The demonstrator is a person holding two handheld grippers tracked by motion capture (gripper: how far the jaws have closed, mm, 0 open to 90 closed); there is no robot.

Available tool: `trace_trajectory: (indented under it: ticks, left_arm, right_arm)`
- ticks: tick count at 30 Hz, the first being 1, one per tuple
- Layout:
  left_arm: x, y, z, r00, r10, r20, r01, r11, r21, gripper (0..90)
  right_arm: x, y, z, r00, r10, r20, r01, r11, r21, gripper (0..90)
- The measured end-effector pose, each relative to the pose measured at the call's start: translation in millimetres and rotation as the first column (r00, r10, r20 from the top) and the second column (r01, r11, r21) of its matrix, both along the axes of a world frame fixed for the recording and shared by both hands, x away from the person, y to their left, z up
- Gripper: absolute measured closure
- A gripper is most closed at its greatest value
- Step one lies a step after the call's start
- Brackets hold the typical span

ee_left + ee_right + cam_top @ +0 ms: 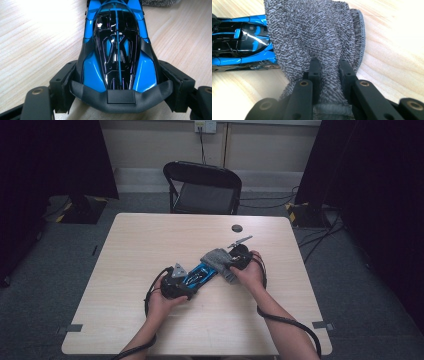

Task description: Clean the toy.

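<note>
A blue and black toy car [198, 274] lies on the wooden table [150, 240] near its middle. My left gripper [186, 284] holds one end of it; in the left gripper view the jaws press both sides of the car [117, 50], the gripper [121, 87] shut on it. A grey terry cloth [218, 261] is draped over the car's other end. My right gripper [234, 262] is shut on a fold of the cloth [312, 32], which covers part of the car [239, 47] at the left of the right gripper view; its pinch point [329, 72] sits low in the cloth.
A small black round disc [236, 228] lies on the table behind the grippers. A black folding chair [202, 187] stands at the table's far edge. Cables trail from both grippers off the near edge. Bare tabletop lies to the left and far left.
</note>
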State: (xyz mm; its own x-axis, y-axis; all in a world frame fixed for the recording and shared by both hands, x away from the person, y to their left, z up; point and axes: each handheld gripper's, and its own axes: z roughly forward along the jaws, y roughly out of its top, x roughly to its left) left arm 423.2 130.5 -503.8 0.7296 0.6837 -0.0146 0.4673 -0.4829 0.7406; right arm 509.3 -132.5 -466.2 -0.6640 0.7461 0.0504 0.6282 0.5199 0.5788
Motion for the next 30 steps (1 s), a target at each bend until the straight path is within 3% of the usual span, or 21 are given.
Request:
trace_trajectory:
  ticks: [18,30]
  left_arm:
    - [0.0,0.0,0.0,1.0000,0.000,0.000,0.000,1.0000,0.000,24.2]
    - [0.0,0.0,0.0,1.0000,0.000,-0.001,0.000,1.0000,0.000,24.2]
  right_arm:
    - [1.5,-14.7,-1.9,0.9986,-0.047,0.027,0.046,0.999,0.008,76.0]
    - [1.0,-33.3,6.5,0.9965,-0.070,0.045,0.069,0.997,0.030,76.0]
